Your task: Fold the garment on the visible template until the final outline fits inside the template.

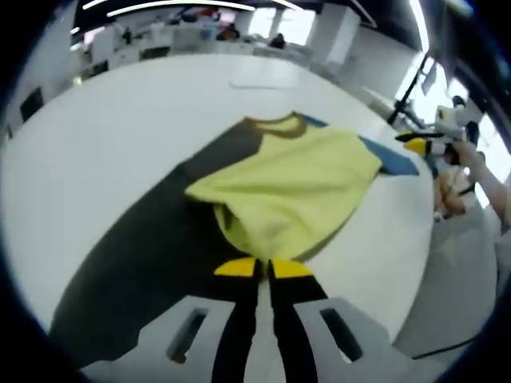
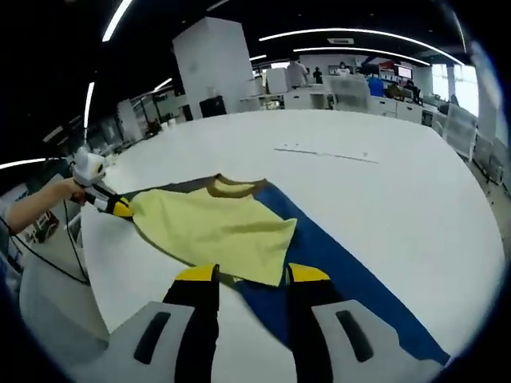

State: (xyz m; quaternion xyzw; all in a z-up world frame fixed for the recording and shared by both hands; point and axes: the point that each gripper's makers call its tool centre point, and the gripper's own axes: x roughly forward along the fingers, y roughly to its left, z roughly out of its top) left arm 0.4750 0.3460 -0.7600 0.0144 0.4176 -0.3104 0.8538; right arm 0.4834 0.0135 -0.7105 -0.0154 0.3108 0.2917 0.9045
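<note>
Yellow T-shirt (image 1: 291, 187) with a brown neckband (image 1: 278, 124) is lying partly folded on the round white table (image 1: 120, 136), draped over the template.

Template: in the left gripper view a dark grey panel (image 1: 152, 239) is running out toward the camera, and a blue panel (image 1: 395, 155) is poking out on the far side. In the right gripper view the blue panel (image 2: 343, 271) is stretching long toward the lower right.

Left hand-held gripper (image 1: 263, 267): yellow tips are pressed together on the near edge of the shirt, pinching a bunched bit of hem. The right gripper view is confirming it, showing this gripper (image 2: 120, 207) in a person's hand (image 2: 76, 187) clamped at the shirt's far corner.

Right hand-held gripper (image 2: 252, 274): jaws are standing spread, straddling the near corner of the shirt where it overlaps the blue panel. Not gripping anything. It is also showing in the left gripper view (image 1: 423, 144) beyond the blue panel.

Step in hand, as I judge it: mid-fold, one side already doubled over, the left corner being carried. The outline is looking rumpled and not yet squared to the template.

Next move is calling for the right jaws to close on their corner. Then both corners need carrying across together, low and taut, so the cloth lands flat and no edge spills past the panels.
</note>
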